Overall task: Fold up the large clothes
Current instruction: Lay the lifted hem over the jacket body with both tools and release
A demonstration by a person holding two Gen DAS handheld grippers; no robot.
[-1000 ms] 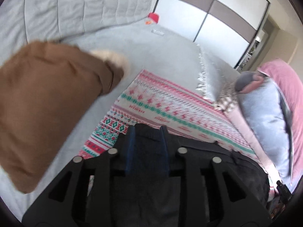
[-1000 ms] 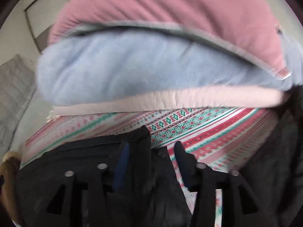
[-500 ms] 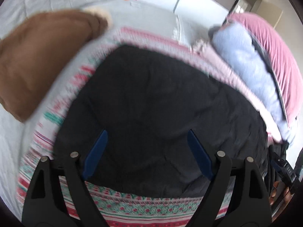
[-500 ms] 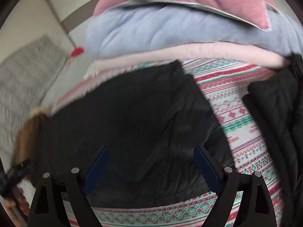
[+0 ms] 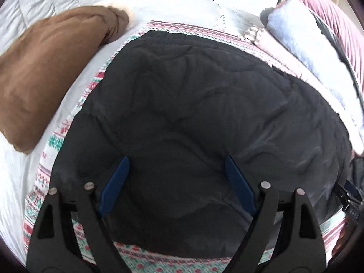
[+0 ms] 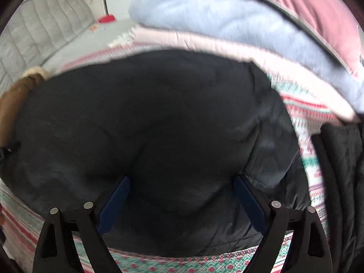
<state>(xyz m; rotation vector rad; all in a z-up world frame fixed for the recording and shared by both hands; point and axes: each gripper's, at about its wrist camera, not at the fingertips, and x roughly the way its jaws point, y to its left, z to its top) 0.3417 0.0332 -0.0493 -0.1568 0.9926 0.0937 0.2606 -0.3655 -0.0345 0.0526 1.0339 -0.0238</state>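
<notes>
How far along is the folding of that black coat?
Done: the black coat lies folded on the patterned blanket. In hand: nothing; left claw open, right claw opening, both empty. Left: maybe the brown coat and another dark garment.

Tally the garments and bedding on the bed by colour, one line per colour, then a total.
Black: 2, the quilted jacket and a second black garment
Brown: 1, the coat
Patterned red and green: 1, the blanket
Pale blue: 1, blanket
Pink: 2, pillow, pale layer
Total: 7

Both hand-held grippers released black jacket (image 5: 204, 104), right opening.
</notes>
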